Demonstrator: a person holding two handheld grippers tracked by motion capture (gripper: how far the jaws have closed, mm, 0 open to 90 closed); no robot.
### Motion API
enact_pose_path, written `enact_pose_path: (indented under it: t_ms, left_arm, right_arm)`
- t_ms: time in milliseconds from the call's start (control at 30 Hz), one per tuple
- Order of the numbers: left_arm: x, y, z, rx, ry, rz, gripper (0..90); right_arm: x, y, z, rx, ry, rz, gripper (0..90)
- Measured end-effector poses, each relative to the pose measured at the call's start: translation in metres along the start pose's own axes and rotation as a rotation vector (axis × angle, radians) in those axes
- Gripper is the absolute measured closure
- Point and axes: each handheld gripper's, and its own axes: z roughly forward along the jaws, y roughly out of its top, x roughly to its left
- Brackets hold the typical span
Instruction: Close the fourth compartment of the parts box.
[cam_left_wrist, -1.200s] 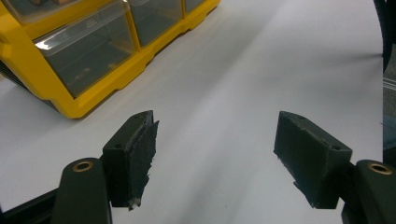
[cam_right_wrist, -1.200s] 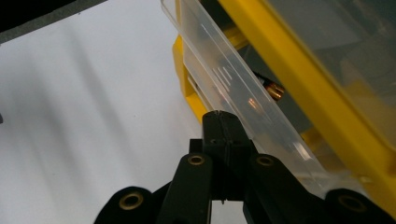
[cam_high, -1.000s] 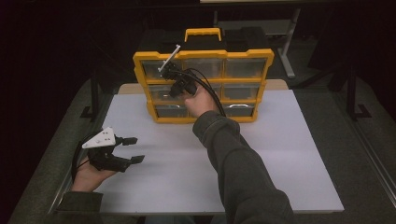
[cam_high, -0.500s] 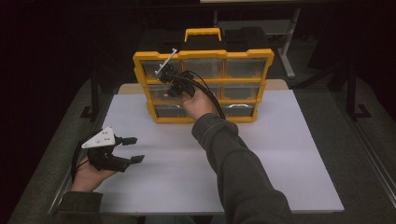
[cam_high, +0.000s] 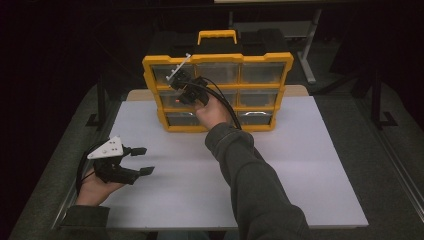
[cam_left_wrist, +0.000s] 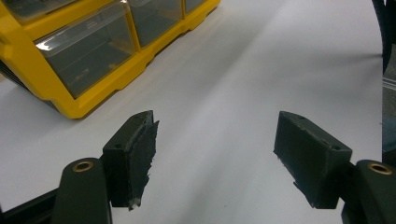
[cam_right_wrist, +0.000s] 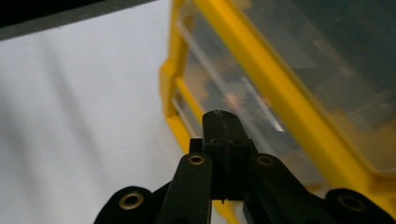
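A yellow organizer (cam_high: 218, 58) with clear drawers stands upright at the back of the white tabletop (cam_high: 300, 165). My right gripper (cam_high: 179, 96) is held against its front, at the left drawer of the middle row. In the right gripper view the jaws of that gripper (cam_right_wrist: 223, 116) are pressed together with nothing visible between them, right in front of a clear drawer (cam_right_wrist: 243, 88). My left gripper (cam_high: 146, 160) rests low at the table's front left, open and holding nothing. In its own view this gripper (cam_left_wrist: 219, 140) shows bare table between its pads, with the organizer (cam_left_wrist: 88, 105) off to the upper left.
A yellow carry handle (cam_high: 217, 34) tops the organizer. The person's right sleeve (cam_high: 250, 175) crosses the middle of the table. A dark table frame and floor surround the white top.
The right gripper has edged slightly left along the organizer's front. The left gripper has stayed put, open.
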Motion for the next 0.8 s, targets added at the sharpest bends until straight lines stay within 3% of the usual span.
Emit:
enact_pose_path:
  t_ms: [133,333,667,800]
  left_arm:
    - [0.000,-0.001,0.000,0.005,0.003,-0.009,28.4]
    - [-0.002,-0.001,-0.001,0.012,0.010,-0.010,28.2]
    - [-0.001,-0.003,0.000,0.016,0.011,-0.010,28.1]
    - [-0.001,-0.004,0.001,0.026,0.012,-0.004,28.0]
  right_arm:
    - [0.001,-0.005,0.000,-0.005,0.042,-0.006,86.4]
    - [-0.002,-0.017,-0.002,-0.017,0.115,0.027,81.1]
    - [-0.005,-0.038,-0.010,-0.047,0.199,0.081,69.5]
    - [-0.004,-0.046,-0.012,-0.050,0.207,0.078,66.1]
